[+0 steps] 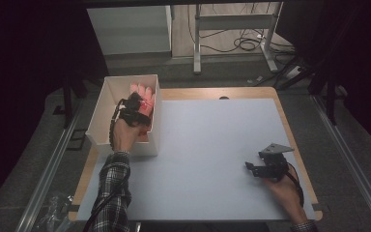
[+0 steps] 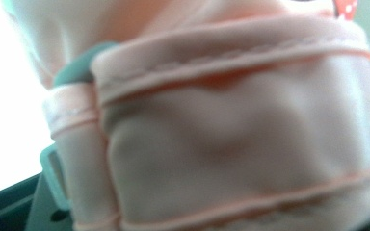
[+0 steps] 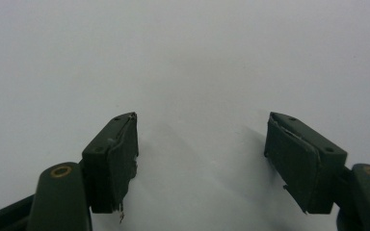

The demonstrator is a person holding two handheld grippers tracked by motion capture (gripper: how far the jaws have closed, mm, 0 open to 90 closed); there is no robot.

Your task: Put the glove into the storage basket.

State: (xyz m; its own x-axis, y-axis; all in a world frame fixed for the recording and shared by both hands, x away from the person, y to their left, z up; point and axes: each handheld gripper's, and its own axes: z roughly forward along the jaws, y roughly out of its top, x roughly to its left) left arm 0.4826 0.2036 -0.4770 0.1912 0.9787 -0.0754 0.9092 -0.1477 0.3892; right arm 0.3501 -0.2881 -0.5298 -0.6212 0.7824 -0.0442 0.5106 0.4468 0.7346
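Your left gripper (image 1: 134,104) is down inside the white box (image 1: 98,108) at the table's (image 1: 212,145) far-left corner, right against the pink fabric item (image 2: 241,139). Fabric blocks its camera, so can't tell jaw state. Your right gripper (image 3: 200,159) is jaws spread wide, nothing between them, over bare table near-right.
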